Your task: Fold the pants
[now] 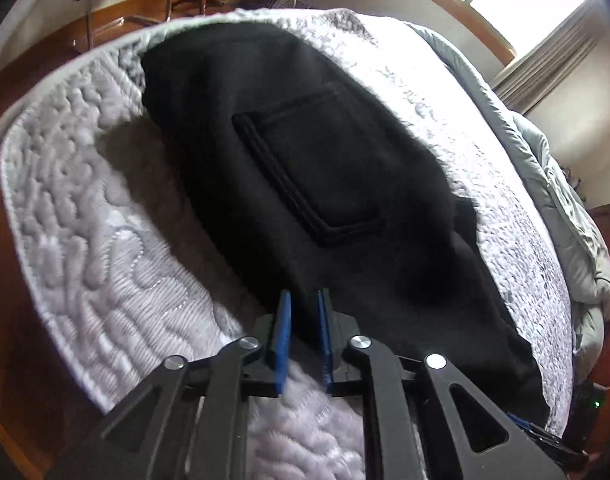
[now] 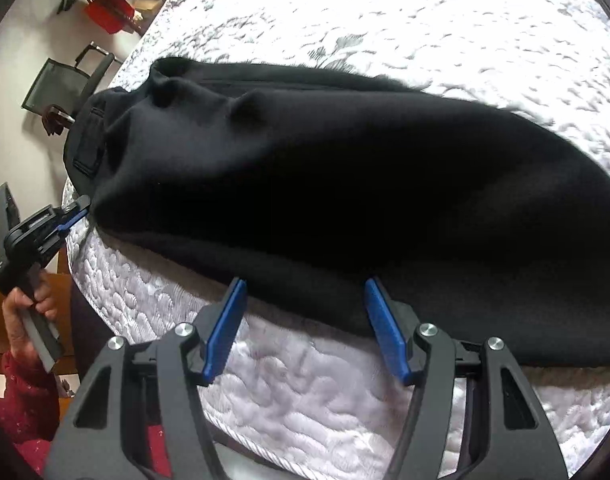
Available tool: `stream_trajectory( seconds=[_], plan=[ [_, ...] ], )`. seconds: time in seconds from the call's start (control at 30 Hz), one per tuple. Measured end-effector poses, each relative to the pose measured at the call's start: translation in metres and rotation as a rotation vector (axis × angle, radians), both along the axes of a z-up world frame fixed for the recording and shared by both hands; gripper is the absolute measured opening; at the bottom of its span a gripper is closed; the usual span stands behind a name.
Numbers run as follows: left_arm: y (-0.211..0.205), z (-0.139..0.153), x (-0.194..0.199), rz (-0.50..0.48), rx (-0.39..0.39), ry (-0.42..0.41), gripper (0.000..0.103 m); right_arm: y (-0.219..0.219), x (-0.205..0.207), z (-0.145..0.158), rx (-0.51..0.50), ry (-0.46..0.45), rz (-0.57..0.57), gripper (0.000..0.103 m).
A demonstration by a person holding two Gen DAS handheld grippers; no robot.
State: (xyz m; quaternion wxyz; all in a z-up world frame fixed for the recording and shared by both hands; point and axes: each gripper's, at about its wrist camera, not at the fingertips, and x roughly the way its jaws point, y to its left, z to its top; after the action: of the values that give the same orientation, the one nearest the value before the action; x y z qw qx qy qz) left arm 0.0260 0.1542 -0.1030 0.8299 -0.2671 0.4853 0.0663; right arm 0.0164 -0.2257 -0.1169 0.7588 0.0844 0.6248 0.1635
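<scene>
Right wrist view: black pants (image 2: 345, 184) flat on bed (image 2: 305, 400), seemingly doubled lengthwise; further folds left. Left gripper (image 2: 79, 210) jaws nearly closed at the fabric's edge, grip uncertain. Right gripper (image 2: 305, 320) jaws wide, empty, at near hem.

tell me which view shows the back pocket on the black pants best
The left wrist view: the back pocket sits centred and unobstructed, its stitched edges clear on the black pants. The right wrist view shows it only as a small foreshortened patch at the garment's far left end.
</scene>
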Motion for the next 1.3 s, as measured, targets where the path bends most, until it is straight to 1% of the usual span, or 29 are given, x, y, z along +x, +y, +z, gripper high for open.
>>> stream_trajectory(
  seconds=[0.07,0.1,0.13,0.17,0.2,0.23,0.27,0.33,0.4,0.43,0.47,0.5,0.6,0.67,0.73,0.83,0.9,0.97,1.03,1.13,1.23,1.3],
  plan=[
    [-0.009,0.014,-0.004,-0.037,0.024,-0.024,0.012,-0.019,-0.006,0.009,-0.009,-0.023,-0.028,0.062],
    [-0.019,0.021,-0.006,-0.068,0.034,-0.041,0.015,-0.029,-0.008,0.012,-0.01,-0.03,-0.048,0.062],
    [-0.024,0.025,-0.007,-0.099,0.04,-0.05,0.018,-0.043,-0.012,0.018,-0.016,-0.042,-0.081,0.062],
    [-0.043,0.029,-0.003,-0.162,0.056,-0.06,0.026,-0.053,-0.014,0.022,-0.022,-0.05,-0.107,0.062],
    [-0.055,0.03,-0.002,-0.206,0.068,-0.069,0.032,-0.072,-0.018,0.027,-0.033,-0.061,-0.148,0.062],
    [-0.069,0.03,0.0,-0.249,0.079,-0.078,0.034,-0.09,-0.023,0.032,-0.044,-0.07,-0.189,0.062],
    [-0.087,0.029,0.007,-0.306,0.082,-0.072,0.034,-0.114,-0.029,0.037,-0.062,-0.077,-0.242,0.062],
    [-0.118,0.021,0.02,-0.392,0.065,-0.054,0.034,-0.154,-0.041,0.042,-0.106,-0.073,-0.332,0.062],
    [-0.137,0.015,0.023,-0.436,0.08,-0.044,0.036,-0.193,-0.058,0.044,-0.154,-0.068,-0.418,0.062],
    [-0.152,0.01,0.028,-0.471,0.1,-0.038,0.037,-0.212,-0.067,0.044,-0.172,-0.065,-0.461,0.063],
    [-0.16,0.008,0.03,-0.488,0.115,-0.036,0.039,-0.233,-0.076,0.044,-0.185,-0.057,-0.506,0.063],
    [-0.169,0.003,0.03,-0.506,0.135,-0.035,0.044,-0.259,-0.087,0.042,-0.195,-0.043,-0.568,0.063],
    [-0.185,-0.012,0.032,-0.53,0.193,-0.009,0.05,-0.305,-0.109,0.038,-0.203,-0.032,-0.674,0.063],
    [-0.188,-0.019,0.034,-0.524,0.216,0.003,0.051,-0.33,-0.121,0.037,-0.173,-0.046,-0.727,0.062],
    [-0.194,-0.023,0.036,-0.517,0.229,0.003,0.052,-0.35,-0.134,0.038,-0.097,-0.078,-0.78,0.061],
    [-0.198,-0.027,0.043,-0.514,0.265,0.016,0.053,-0.362,-0.14,0.038,-0.035,-0.119,-0.789,0.061],
    [-0.203,-0.027,0.044,-0.513,0.286,0.023,0.057,-0.357,-0.134,0.035,-0.002,-0.124,-0.747,0.061],
    [-0.208,-0.026,0.044,-0.513,0.307,0.026,0.058,-0.349,-0.124,0.033,0.035,-0.128,-0.704,0.059],
    [-0.21,-0.026,0.042,-0.51,0.31,0.024,0.059,-0.341,-0.113,0.027,0.058,-0.112,-0.672,0.058],
    [-0.207,-0.024,0.039,-0.497,0.284,0.022,0.06,-0.344,-0.104,0.012,0.047,-0.063,-0.686,0.057],
    [-0.204,-0.022,0.037,-0.488,0.263,0.026,0.06,-0.345,-0.097,0.0,0.086,-0.052,-0.677,0.049],
    [-0.203,-0.021,0.035,-0.486,0.254,0.029,0.06,-0.34,-0.092,-0.001,0.043,-0.047,-0.65,0.025]
  ],
)
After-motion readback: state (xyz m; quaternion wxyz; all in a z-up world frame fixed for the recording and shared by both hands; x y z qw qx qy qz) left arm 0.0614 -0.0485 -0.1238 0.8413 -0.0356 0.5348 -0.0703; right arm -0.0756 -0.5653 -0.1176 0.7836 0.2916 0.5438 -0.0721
